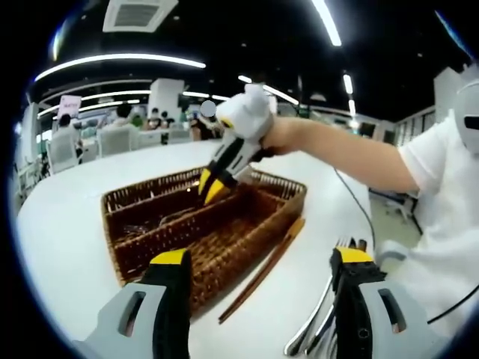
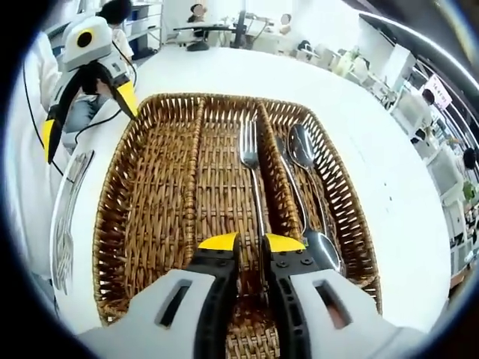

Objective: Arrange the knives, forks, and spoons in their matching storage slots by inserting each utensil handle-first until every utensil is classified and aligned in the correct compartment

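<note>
Right claw (image 2: pixel 251 243) has its yellow-tipped jaws drawn narrow around the handle of a fork (image 2: pixel 251 168), which lies in the middle slot of the wicker tray (image 2: pixel 120 217), prongs pointing away. Just beside it, in the neighbouring slot, lie two spoons (image 2: pixel 307 161); the slot on the other side holds nothing. Left claw (image 1: pixel 262 258) hovers with its jaws wide apart and nothing between them, short of the tray's near corner. Under it, several utensils (image 1: pixel 318 318) lie loose on the white table (image 1: pixel 67 224), and a brown stick (image 1: pixel 262 269) rests against the tray's side.
</note>
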`<state>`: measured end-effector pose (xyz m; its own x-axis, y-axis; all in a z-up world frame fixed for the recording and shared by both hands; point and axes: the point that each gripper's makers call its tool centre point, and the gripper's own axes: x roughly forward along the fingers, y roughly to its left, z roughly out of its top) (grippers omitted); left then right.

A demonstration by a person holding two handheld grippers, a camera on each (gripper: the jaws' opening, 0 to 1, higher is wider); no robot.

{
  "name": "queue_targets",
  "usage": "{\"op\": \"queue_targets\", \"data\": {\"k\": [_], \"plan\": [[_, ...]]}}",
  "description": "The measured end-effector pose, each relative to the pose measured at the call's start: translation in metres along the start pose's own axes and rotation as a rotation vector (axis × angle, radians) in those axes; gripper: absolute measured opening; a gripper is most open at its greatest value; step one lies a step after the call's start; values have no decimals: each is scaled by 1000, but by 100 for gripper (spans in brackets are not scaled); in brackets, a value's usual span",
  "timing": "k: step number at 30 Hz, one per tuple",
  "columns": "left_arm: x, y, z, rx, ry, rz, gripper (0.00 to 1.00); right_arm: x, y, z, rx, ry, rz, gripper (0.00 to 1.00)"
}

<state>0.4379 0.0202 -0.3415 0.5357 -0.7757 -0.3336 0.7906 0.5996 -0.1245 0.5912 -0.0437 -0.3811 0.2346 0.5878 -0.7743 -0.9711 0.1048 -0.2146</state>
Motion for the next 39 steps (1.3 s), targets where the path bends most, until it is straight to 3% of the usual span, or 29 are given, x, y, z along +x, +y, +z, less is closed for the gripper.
{"op": "queue_targets", "data": {"k": [15, 39], "plan": [[9, -8, 4, 14, 11, -18, 76, -18, 12, 1, 65, -88, -27, 17], [23, -21, 8, 43, 38, -47, 72, -52, 25, -4, 98, -161, -85, 21]]}}
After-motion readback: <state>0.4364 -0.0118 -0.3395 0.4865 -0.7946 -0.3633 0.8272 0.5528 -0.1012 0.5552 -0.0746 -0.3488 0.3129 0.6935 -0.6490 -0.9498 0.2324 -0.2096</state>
